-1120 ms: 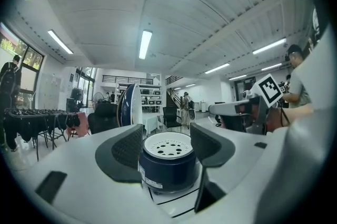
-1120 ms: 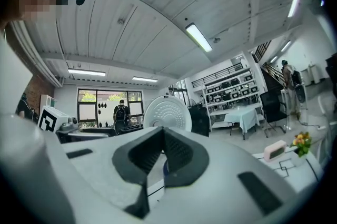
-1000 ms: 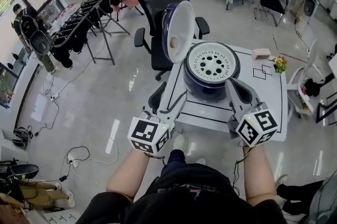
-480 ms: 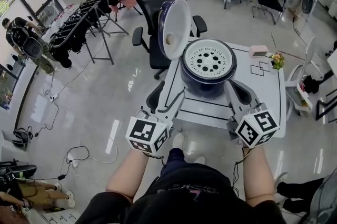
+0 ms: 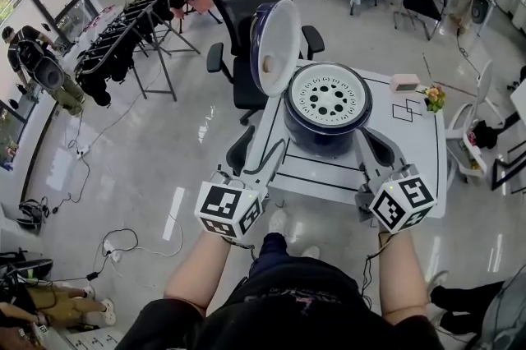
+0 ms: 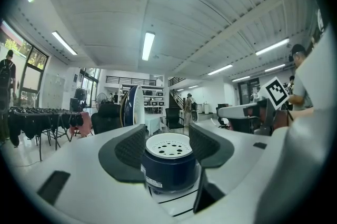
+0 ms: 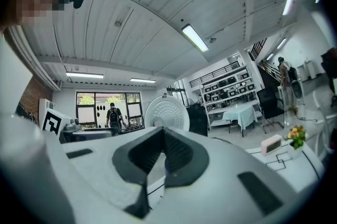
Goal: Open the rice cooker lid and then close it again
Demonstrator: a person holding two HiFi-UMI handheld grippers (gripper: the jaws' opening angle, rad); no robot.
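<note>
Standing wide apart, the jaws of the left gripper grasp nothing. The rice cooker shows in the gap between them, ahead of the tips and untouched. Its lid stands upright and open, beyond the left jaw's tip, so the white perforated inner plate is uncovered. The right gripper has its jaws clenched together with nothing between them. The cooker's dark blue body sits just ahead and to the left of their tips; whether they touch it I cannot tell. The cooker rests on a white table with black lines.
</note>
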